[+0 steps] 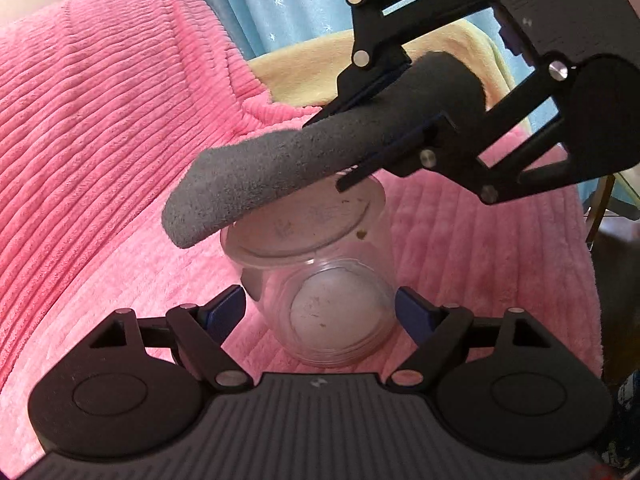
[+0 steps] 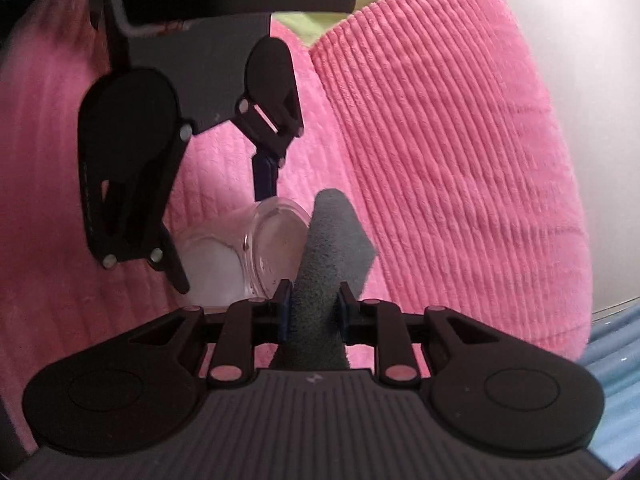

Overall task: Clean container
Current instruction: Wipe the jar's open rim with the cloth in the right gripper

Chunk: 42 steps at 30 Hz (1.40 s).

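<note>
**Wiping stage: cloth at the container, soiling still present**

The clear plastic container (image 1: 316,276) lies on its side on the pink ribbed blanket (image 1: 100,120), low of centre in the left wrist view. The left gripper (image 1: 320,312) brackets it with its jaws set wide; its blue pads (image 1: 226,312) stand at about 9 and 3 o'clock of the container, and whether they press the wall cannot be told. The right gripper (image 2: 314,308), entering from 2 o'clock in that view, is clamped narrowly on a rolled grey cloth (image 1: 280,168), whose free end rests on or just over the container's upper wall. Brown specks (image 1: 362,234) and a dull film remain on the plastic, so cleaning appears at most partly done. The inside shows no sign of being wiped yet, and most of the surface is judged still to need it.
</note>
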{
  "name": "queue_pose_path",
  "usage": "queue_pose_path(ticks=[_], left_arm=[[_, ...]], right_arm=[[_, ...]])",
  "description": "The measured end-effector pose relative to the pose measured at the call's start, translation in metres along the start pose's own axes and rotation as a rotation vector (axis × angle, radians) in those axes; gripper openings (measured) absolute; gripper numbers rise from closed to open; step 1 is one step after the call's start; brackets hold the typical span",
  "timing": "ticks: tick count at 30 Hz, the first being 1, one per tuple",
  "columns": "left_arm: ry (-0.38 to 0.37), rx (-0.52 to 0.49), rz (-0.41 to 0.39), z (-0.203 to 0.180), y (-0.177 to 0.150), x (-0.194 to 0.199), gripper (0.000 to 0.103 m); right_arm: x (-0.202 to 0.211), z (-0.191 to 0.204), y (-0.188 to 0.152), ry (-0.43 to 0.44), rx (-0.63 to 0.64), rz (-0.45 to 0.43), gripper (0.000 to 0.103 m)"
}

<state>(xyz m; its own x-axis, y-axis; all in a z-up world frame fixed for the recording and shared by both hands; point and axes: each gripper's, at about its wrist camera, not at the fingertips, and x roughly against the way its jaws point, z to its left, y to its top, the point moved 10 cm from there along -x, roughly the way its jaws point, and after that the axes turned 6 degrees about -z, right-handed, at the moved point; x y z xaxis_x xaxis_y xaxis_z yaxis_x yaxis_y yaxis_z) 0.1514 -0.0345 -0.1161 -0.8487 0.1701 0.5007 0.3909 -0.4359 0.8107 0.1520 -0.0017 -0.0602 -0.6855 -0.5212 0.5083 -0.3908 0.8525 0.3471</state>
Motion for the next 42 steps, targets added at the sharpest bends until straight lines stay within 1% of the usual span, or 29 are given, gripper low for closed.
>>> queue_pose_path(ticks=[5,7,9,11,13,14,15,17,20,22,24,28,31,33,36,39,42], left_arm=[[0.004,-0.005,-0.005,-0.001,-0.005,0.01,0.083],[0.007,-0.005,-0.007,-0.006,-0.006,0.014,0.083],[0.007,-0.002,-0.012,-0.01,-0.006,0.019,0.083],[0.008,0.002,-0.016,-0.013,-0.006,0.022,0.083],[0.008,0.005,-0.019,-0.015,-0.007,0.026,0.083],[0.008,0.006,-0.019,-0.016,-0.008,0.027,0.084],[0.009,0.003,-0.016,-0.018,-0.008,0.027,0.084],[0.019,-0.002,-0.018,-0.019,-0.011,0.03,0.086],[0.015,0.025,-0.031,-0.021,-0.009,0.031,0.087],[0.014,0.026,-0.048,-0.024,-0.009,0.031,0.085],[0.024,0.009,-0.059,-0.028,-0.004,0.025,0.084],[0.022,0.012,-0.064,-0.03,-0.004,0.027,0.084],[0.029,0.005,-0.06,-0.032,-0.001,0.022,0.084],[0.033,0.006,-0.051,-0.031,-0.002,0.018,0.084],[0.031,0.013,-0.049,-0.031,-0.002,0.019,0.083],[0.033,0.009,-0.051,-0.031,0.0,0.017,0.082],[0.034,0.013,-0.051,-0.029,0.003,0.014,0.08]], right_arm=[[0.007,-0.015,0.008,0.146,-0.233,0.0,0.02],[0.008,-0.022,0.011,0.185,-0.33,-0.003,0.02],[0.007,-0.02,0.017,0.201,-0.405,-0.009,0.02],[0.002,-0.023,0.016,0.177,-0.44,0.009,0.02],[-0.005,-0.016,0.01,0.173,-0.445,0.037,0.02],[-0.007,-0.013,0.009,0.172,-0.452,0.036,0.015],[-0.01,-0.012,0.009,0.171,-0.473,0.028,0.015],[-0.015,-0.016,0.01,0.166,-0.53,0.026,0.011],[-0.013,-0.018,0.008,0.155,-0.564,0.021,0.009],[-0.01,-0.024,0.004,0.173,-0.627,0.017,0.009],[-0.006,-0.028,0.004,0.206,-0.684,-0.008,0.008],[0.006,-0.028,0.008,0.269,-0.744,-0.07,0.008],[0.004,-0.018,0.006,0.311,-0.756,-0.079,0.008],[0.0,-0.02,0.003,0.325,-0.807,-0.1,0.008],[-0.01,-0.03,-0.007,0.32,-0.85,-0.125,0.006],[-0.024,-0.042,-0.02,0.251,-0.873,-0.118,0.006],[-0.033,-0.051,-0.033,0.206,-0.931,-0.118,0.007]])
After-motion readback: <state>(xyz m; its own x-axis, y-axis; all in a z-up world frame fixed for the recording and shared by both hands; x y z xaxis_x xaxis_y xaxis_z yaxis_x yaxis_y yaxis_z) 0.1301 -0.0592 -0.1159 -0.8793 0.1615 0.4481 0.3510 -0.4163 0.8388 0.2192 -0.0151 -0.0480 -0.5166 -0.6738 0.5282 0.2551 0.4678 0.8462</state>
